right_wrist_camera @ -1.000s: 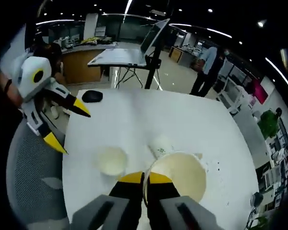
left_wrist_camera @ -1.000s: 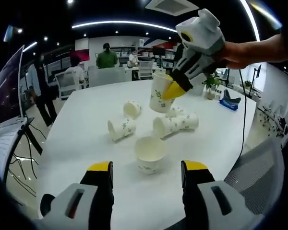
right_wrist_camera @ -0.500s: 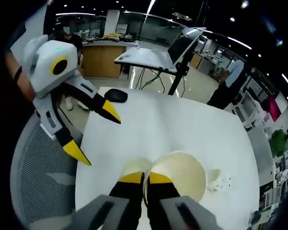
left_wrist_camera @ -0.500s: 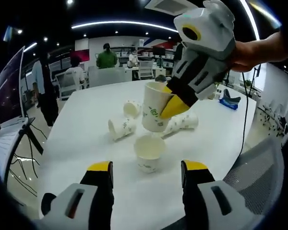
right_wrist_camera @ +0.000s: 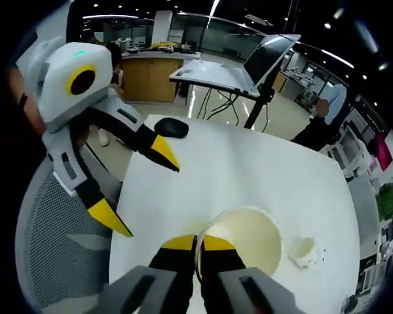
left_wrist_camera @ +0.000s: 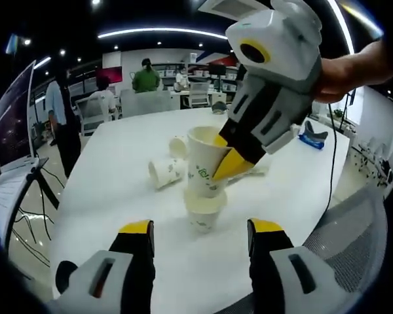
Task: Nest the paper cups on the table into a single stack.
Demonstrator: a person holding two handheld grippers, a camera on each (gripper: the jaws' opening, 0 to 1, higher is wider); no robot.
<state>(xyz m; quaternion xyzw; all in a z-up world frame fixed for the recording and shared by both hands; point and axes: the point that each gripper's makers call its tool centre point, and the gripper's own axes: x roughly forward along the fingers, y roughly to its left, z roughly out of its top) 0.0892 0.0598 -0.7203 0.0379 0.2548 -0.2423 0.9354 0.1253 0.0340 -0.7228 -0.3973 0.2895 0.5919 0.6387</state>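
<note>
Working over the white tabletop [left_wrist_camera: 105, 190], you are lowering a cup [left_wrist_camera: 205, 170] into the upright cup [left_wrist_camera: 203, 210] standing near the front edge. Your right gripper [right_wrist_camera: 196, 243] is holding that cup with its jaws together on the rim wall, one inside and one outside. The held cup's base is sitting just in the mouth of the lower one, slightly tilted. Be levelling it so both rims are running parallel, then be pressing straight down before letting go. Your left gripper [left_wrist_camera: 200, 232] is waiting with jaws apart; it could be steadying the lower cup. Two more cups [left_wrist_camera: 168, 173] are lying on their sides behind.
</note>
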